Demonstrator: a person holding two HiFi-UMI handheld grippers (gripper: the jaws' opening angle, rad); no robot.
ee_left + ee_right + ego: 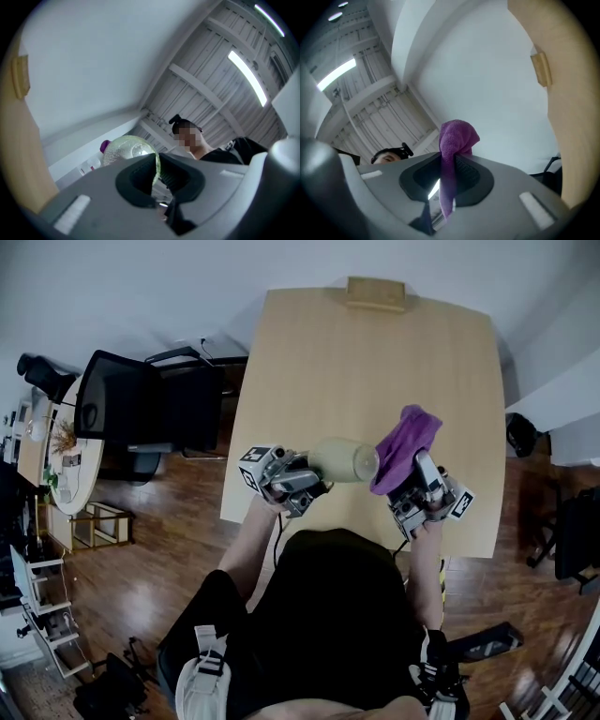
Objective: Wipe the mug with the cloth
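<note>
In the head view we hold the mug (345,460) on its side over the table (375,352) with our left gripper (314,479), and the purple cloth (405,442) hangs from our right gripper (415,474) just beside it. In the left gripper view, the jaws clamp the mug's thin wall. In the right gripper view, the jaws pinch the cloth.

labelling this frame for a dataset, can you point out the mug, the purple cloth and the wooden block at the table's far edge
mug (339,461), head view, middle of its pale side wall
cloth (407,439), head view, bunched upper part of the purple fabric
wooden block (376,293), head view, centre of its top face
</note>
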